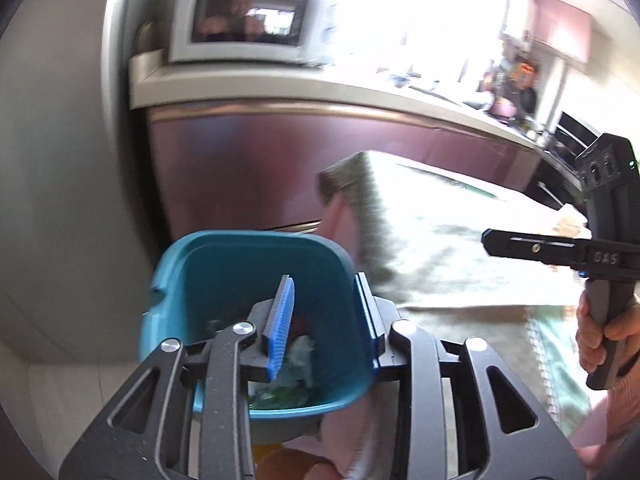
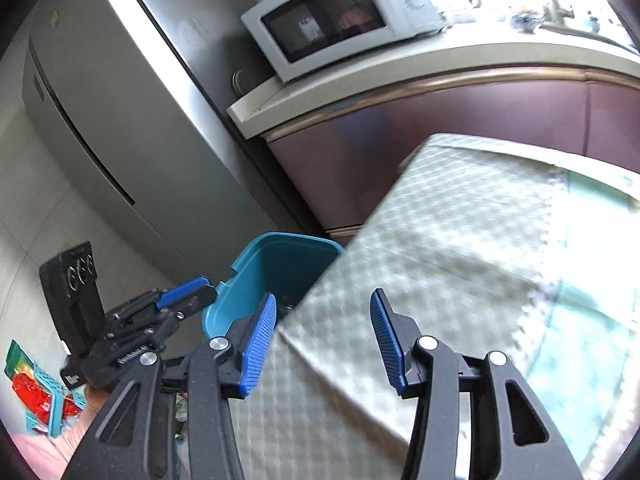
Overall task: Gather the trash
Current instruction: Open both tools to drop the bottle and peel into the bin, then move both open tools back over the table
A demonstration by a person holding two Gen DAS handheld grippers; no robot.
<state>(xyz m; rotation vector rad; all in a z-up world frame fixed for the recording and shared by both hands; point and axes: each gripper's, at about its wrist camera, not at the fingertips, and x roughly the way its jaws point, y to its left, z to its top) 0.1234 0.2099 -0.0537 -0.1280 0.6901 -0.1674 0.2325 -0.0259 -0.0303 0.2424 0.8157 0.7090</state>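
A teal plastic trash bin (image 1: 224,264) hangs in the air beside the table corner; my left gripper (image 1: 326,320) is shut on its right wall, one blue pad inside and one outside. Crumpled white paper and green scraps (image 1: 296,376) lie in its bottom. The bin (image 2: 276,268) also shows in the right wrist view, with the left gripper (image 2: 176,300) at its rim. My right gripper (image 2: 322,344) is open and empty above the table's checked cloth (image 2: 460,260); it shows in the left wrist view (image 1: 600,248) over the table.
A grey fridge (image 2: 112,120) stands at left. A white microwave (image 2: 340,16) sits on a counter over maroon cabinets (image 2: 460,120). A teal basket with red packets (image 2: 40,396) lies on the floor at lower left.
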